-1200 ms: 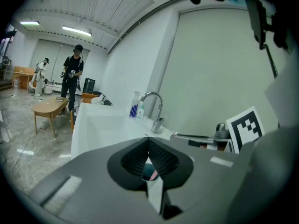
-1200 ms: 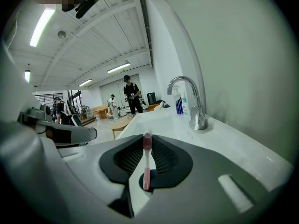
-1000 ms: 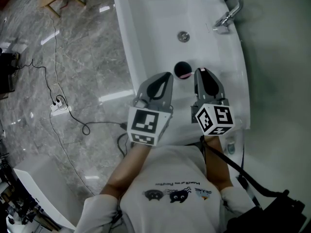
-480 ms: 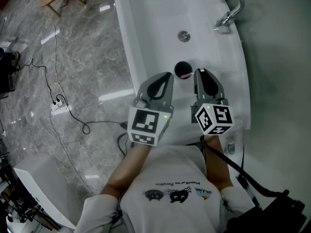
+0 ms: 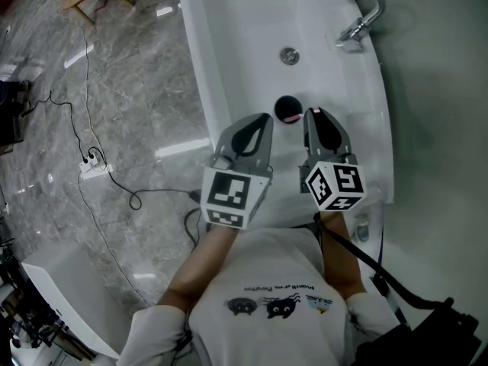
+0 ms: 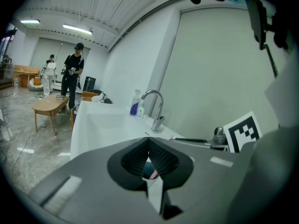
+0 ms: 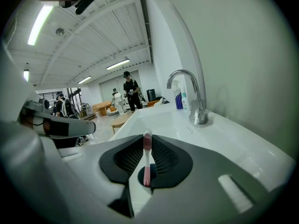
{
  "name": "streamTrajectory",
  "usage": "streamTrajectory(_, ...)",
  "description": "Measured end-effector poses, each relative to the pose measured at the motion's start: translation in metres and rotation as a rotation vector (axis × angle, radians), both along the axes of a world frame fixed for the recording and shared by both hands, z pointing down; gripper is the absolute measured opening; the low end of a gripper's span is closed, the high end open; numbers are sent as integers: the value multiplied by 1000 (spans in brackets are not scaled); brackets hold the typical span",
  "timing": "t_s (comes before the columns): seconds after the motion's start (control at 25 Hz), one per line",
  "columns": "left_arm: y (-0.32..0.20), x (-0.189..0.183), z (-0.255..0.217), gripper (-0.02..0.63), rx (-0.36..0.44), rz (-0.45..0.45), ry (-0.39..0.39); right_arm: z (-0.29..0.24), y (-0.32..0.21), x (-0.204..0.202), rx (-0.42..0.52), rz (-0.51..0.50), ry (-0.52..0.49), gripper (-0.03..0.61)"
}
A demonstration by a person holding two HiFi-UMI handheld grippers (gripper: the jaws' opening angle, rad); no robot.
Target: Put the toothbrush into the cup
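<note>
A dark round cup [image 5: 287, 110] with pink inside stands on the white sink's near rim [image 5: 229, 90]. My right gripper [image 5: 318, 113] is shut on a pink and white toothbrush [image 7: 146, 157], which stands upright between the jaws with its head past the tips. That gripper hovers just right of the cup, and the cup [image 7: 153, 172] shows dark behind the brush's lower end. My left gripper [image 5: 262, 118] is shut on nothing, just left of the cup. Through the gap under its jaws [image 6: 149, 142] a bit of the cup [image 6: 150, 173] shows.
A chrome faucet [image 5: 360, 12] stands at the sink's far right and a drain [image 5: 287, 56] lies in the basin. Blue bottles [image 7: 179, 98] stand beside the faucet. Cables and a power strip [image 5: 92, 169] lie on the grey floor at left. People stand by a wooden table [image 6: 48, 106] far off.
</note>
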State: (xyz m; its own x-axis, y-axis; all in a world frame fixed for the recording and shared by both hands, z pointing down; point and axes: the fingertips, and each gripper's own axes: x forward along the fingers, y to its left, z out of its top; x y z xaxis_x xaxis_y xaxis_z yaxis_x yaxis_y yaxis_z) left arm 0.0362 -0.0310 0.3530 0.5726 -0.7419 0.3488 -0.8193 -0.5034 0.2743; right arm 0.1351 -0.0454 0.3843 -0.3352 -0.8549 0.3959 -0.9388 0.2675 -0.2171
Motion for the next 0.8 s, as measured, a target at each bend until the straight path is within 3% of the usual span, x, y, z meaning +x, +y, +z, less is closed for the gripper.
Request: streamTrajectory(0.8, 0, -4, 1, 0, -6, -8, 1, 7, 1, -6, -21, -14, 17, 55)
